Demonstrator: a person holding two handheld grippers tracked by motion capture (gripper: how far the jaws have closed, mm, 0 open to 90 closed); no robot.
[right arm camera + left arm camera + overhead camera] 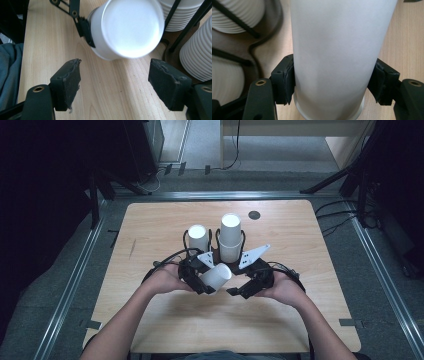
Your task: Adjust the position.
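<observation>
Nearest me in the high view, low centre of the frame, my left gripper has its fingers clamped on a single white paper cup, which lies tilted on its side above the pale wooden tabletop. In the left gripper view the pads press the cup's wall from both sides near one end, and the wall looks round, not dented. Just right of it in the high view, my right gripper faces the cup with its fingers apart and nothing between them; in the right gripper view the cup's closed white base sits in the upper middle of the frame, ahead of the pads and clear of them.

I judge the step in hand to be passing or steadying this cup between the two hands. To do it well I would keep the left grip light, since thin paper will crush, bring the right fingers in straight around the base end, and close only once both pads stand level on the wall.

Farther off, upper centre of the high view, two stacks of white paper cups stand in a black wire holder.
</observation>
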